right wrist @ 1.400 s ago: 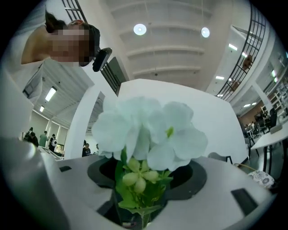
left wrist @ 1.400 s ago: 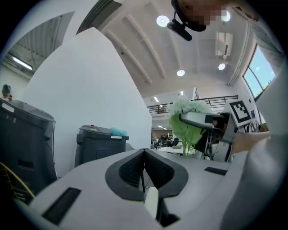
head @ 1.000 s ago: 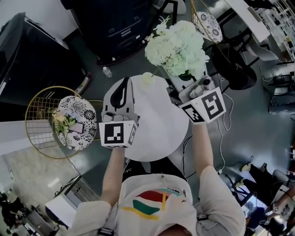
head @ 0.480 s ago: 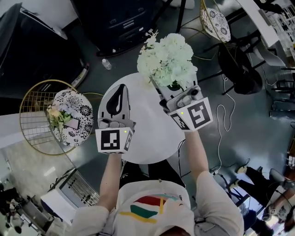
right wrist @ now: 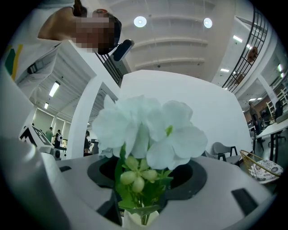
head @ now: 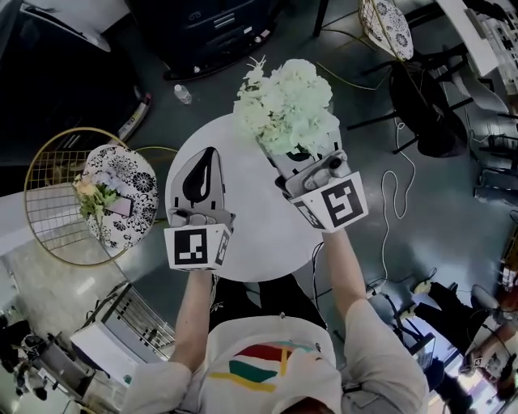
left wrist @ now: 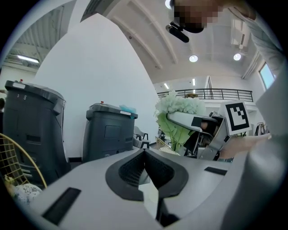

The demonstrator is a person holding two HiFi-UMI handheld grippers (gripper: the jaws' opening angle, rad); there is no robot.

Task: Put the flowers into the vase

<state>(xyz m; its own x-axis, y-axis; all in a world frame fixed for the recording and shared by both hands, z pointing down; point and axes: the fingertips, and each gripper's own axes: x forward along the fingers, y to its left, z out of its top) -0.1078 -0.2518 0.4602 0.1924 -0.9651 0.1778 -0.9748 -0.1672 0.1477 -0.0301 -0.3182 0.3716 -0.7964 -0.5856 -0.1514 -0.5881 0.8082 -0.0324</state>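
A bunch of white flowers (head: 287,105) with green stems stands up out of my right gripper (head: 298,154), whose jaws are shut on the stems over the far right part of the round white table (head: 259,234). In the right gripper view the blooms (right wrist: 148,130) fill the space between the jaws. The left gripper view shows the same bunch (left wrist: 180,105) from the side. My left gripper (head: 212,154) hovers over the table's left part, shut, with nothing in it; its pads meet at the tip (left wrist: 144,152). No vase shows in any view.
A gold wire basket (head: 48,170) with a patterned cushion and a few flowers stands on the floor at the left. A small bottle (head: 183,95) lies on the floor beyond the table. Dark bins (left wrist: 110,134) stand ahead of the left gripper. A wire chair (head: 388,24) is at the top right.
Both grippers have sunk toward the table. The bunch of flowers, held the whole time, has come from beyond the far rim to over the tabletop.
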